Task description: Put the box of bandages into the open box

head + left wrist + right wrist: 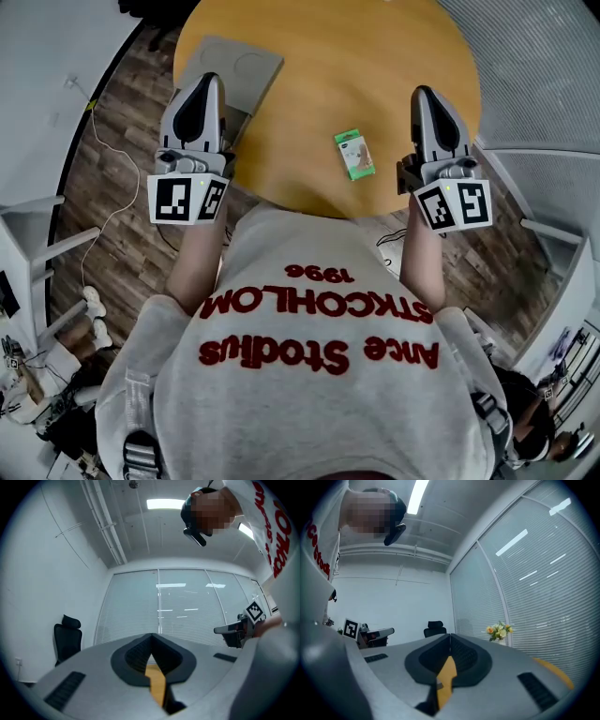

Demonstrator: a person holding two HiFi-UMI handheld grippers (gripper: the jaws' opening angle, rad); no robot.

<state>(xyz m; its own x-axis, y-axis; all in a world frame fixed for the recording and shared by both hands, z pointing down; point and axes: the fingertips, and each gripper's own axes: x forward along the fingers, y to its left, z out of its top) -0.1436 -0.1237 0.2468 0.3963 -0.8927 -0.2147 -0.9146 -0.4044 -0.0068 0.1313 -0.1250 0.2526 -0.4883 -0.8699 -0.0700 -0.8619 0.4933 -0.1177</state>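
Observation:
A small green box of bandages (354, 154) lies flat on the round wooden table (319, 56), near its front edge. The grey open box (246, 67) sits at the table's left side. My left gripper (208, 81) hovers over the near part of that grey box, jaws shut and empty. My right gripper (424, 92) is held to the right of the bandage box, apart from it, also shut with nothing in it. Both gripper views point up at the room: the left gripper (151, 635) and the right gripper (450, 635) each show their jaws meeting at the tip.
A black office chair (65, 637) stands by the wall, and a vase of flowers (499, 631) by the blinds. A white cable (105, 141) runs over the wooden floor left of the table. White furniture frames (37, 244) stand at both sides.

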